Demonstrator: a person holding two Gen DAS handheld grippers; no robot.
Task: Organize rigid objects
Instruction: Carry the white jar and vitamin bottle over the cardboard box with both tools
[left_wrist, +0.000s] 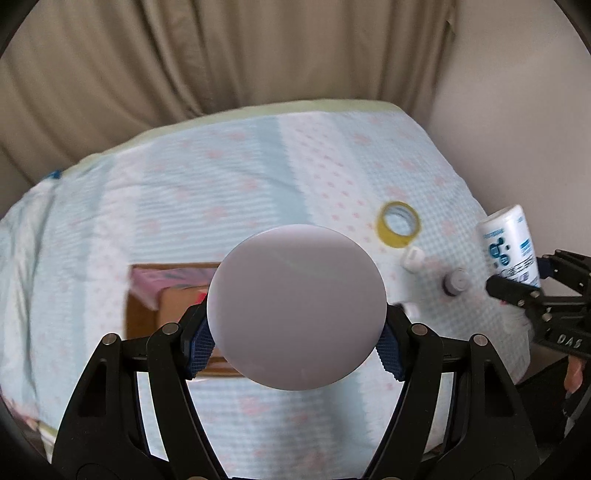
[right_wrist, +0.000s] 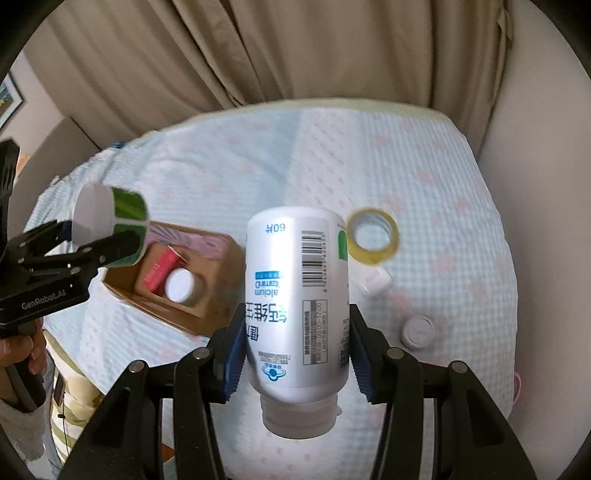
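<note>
My left gripper is shut on a green-labelled can, whose grey round end faces the camera. In the right wrist view the can hangs above the open cardboard box. My right gripper is shut on a white calcium bottle, held upside down above the cloth. The bottle also shows in the left wrist view. The box holds a red pack and a white-capped bottle.
A yellow tape roll, a small white case and a small grey-capped jar lie on the blue patterned cloth. Beige curtains hang behind. A wall stands at the right.
</note>
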